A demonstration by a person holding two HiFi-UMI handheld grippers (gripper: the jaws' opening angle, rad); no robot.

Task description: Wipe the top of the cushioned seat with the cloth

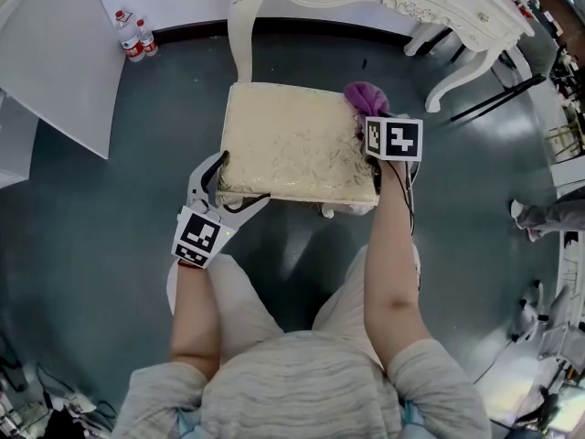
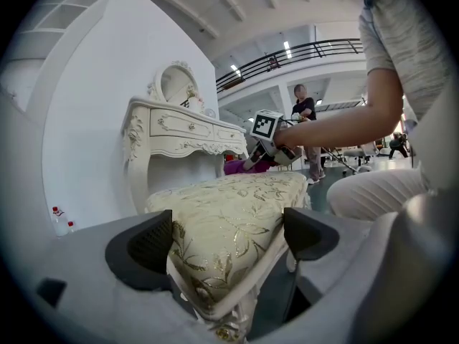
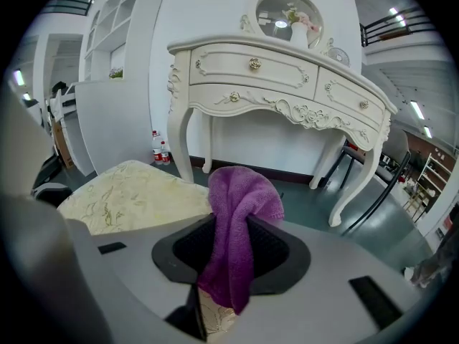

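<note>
Jaws, left gripper: wide apart, straddling the near-left corner of the cushioned seat. One pad lies against the cushion side and the other sits just beside the frame edge. Likely purpose is to brace the seat so it does not slide during wiping. Whether the jaws actually press cannot be confirmed.

Jaws, right gripper: narrow, clamped on the purple cloth. The cloth bunches up above the pads and hangs below them. A gather of this kind should leave a wad to drag across the fabric.

Head view: left gripper is at the seat's near-left corner. Right gripper is at the far-right corner of the seat with the cloth at its tip. A corner start would suit a sweep across the top.

Hard to make out:
- Cloth-to-cushion contact is hidden under the right gripper; only a sliver of patterned fabric shows below the cloth.
- The seat's legs are mostly covered by the top.

Beyond the seat stands a white dressing table, cut off in the head view. Two bottles stand on the floor, well apart from the seat.
</note>
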